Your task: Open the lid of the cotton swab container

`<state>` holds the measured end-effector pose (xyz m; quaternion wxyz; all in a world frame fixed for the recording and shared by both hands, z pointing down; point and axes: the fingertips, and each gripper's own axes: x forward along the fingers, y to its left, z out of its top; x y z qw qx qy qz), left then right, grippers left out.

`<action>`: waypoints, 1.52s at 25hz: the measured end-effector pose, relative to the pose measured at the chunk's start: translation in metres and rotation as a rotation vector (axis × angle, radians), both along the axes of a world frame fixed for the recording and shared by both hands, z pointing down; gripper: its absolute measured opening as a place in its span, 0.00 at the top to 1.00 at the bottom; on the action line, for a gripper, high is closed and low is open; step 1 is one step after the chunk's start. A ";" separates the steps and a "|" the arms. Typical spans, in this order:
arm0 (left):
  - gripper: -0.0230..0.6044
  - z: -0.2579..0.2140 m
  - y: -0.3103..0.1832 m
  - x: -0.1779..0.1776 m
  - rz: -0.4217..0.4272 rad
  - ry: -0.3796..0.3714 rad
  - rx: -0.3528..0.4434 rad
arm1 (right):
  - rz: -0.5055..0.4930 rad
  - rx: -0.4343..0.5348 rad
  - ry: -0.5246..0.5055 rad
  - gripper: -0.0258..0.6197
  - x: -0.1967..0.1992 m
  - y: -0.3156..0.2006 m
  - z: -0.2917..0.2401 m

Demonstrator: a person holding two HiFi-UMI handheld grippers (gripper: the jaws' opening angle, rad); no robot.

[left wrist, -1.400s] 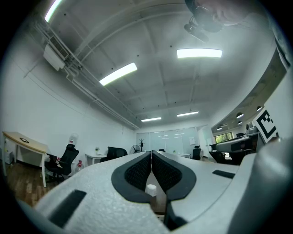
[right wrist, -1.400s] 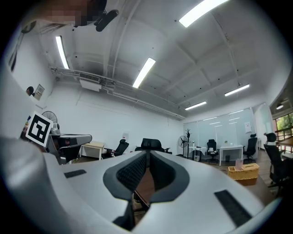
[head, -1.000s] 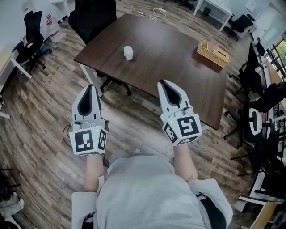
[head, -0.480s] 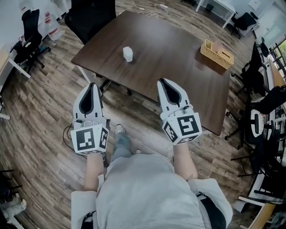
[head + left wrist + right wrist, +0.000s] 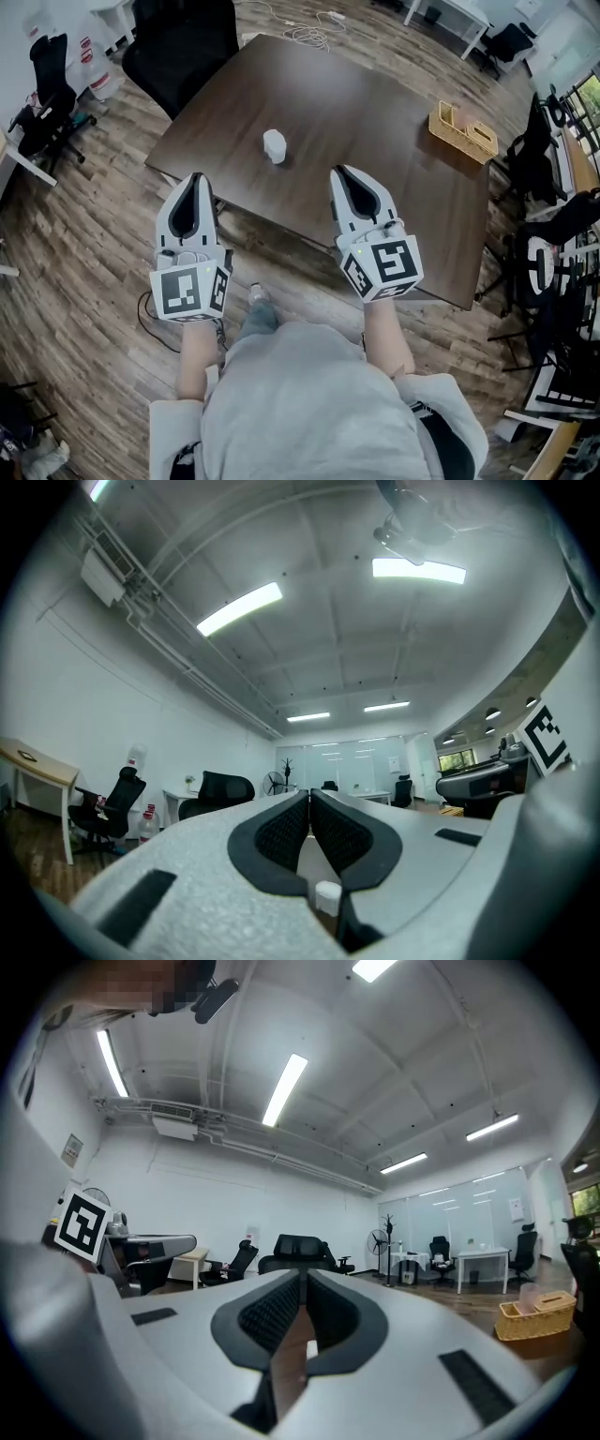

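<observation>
The cotton swab container point(image 5: 274, 145) is a small white cylinder standing upright with its lid on, near the front left part of the dark brown table point(image 5: 375, 122). It also shows small and low between the jaw tips as the container point(image 5: 328, 893) in the left gripper view. My left gripper point(image 5: 196, 180) is shut and empty, hanging over the floor short of the table's near edge. My right gripper point(image 5: 342, 175) is shut and empty too, its tip over the table's front edge, right of the container. Both are well apart from it.
A wicker basket point(image 5: 462, 131) sits at the table's far right. A black office chair point(image 5: 183, 42) stands at the far left corner, more chairs point(image 5: 553, 187) along the right side. White cables point(image 5: 314, 33) lie at the table's far edge. Wood floor surrounds the table.
The view has drawn closer to the table: the table and container sit lower and nearer in the head view. Both grippers keep their pose, still shut.
</observation>
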<state>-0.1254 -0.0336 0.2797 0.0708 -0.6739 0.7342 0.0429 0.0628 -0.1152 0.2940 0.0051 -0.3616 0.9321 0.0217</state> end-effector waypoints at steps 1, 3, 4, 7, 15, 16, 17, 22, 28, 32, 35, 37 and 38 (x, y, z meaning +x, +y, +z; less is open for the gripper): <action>0.94 -0.001 -0.010 -0.008 0.005 -0.002 -0.001 | 0.008 -0.002 0.000 0.92 -0.007 -0.009 0.000; 0.94 -0.002 -0.029 -0.023 0.018 -0.004 -0.005 | 0.025 -0.006 0.000 0.92 -0.020 -0.027 0.000; 0.94 -0.003 -0.038 -0.030 0.027 -0.007 -0.007 | 0.034 -0.009 0.000 0.92 -0.026 -0.036 0.000; 0.94 -0.002 -0.064 -0.049 0.054 -0.014 -0.011 | 0.062 -0.011 -0.001 0.92 -0.043 -0.059 0.001; 0.94 0.001 -0.118 -0.100 0.093 -0.012 -0.020 | 0.138 -0.033 0.026 0.92 -0.083 -0.111 0.008; 0.94 0.003 -0.122 -0.104 0.096 -0.009 -0.023 | 0.143 -0.041 0.035 0.92 -0.086 -0.116 0.012; 0.94 0.005 -0.126 -0.108 0.098 -0.005 -0.027 | 0.146 -0.052 0.045 0.92 -0.089 -0.120 0.017; 0.94 0.024 -0.141 -0.123 0.101 0.026 -0.062 | 0.155 -0.147 0.100 0.92 -0.103 -0.140 0.054; 0.94 0.050 -0.156 -0.129 0.098 0.052 -0.119 | 0.144 -0.286 0.189 0.92 -0.110 -0.155 0.115; 0.94 0.064 -0.165 -0.134 0.085 0.063 -0.153 | 0.128 -0.392 0.232 0.92 -0.111 -0.161 0.163; 0.94 0.072 -0.173 -0.136 0.073 0.069 -0.171 | 0.115 -0.462 0.263 0.92 -0.111 -0.166 0.198; 0.94 0.077 -0.176 -0.136 0.064 0.068 -0.185 | 0.103 -0.500 0.285 0.92 -0.113 -0.169 0.220; 0.94 0.080 -0.177 -0.137 0.058 0.067 -0.192 | 0.094 -0.518 0.295 0.90 -0.115 -0.169 0.230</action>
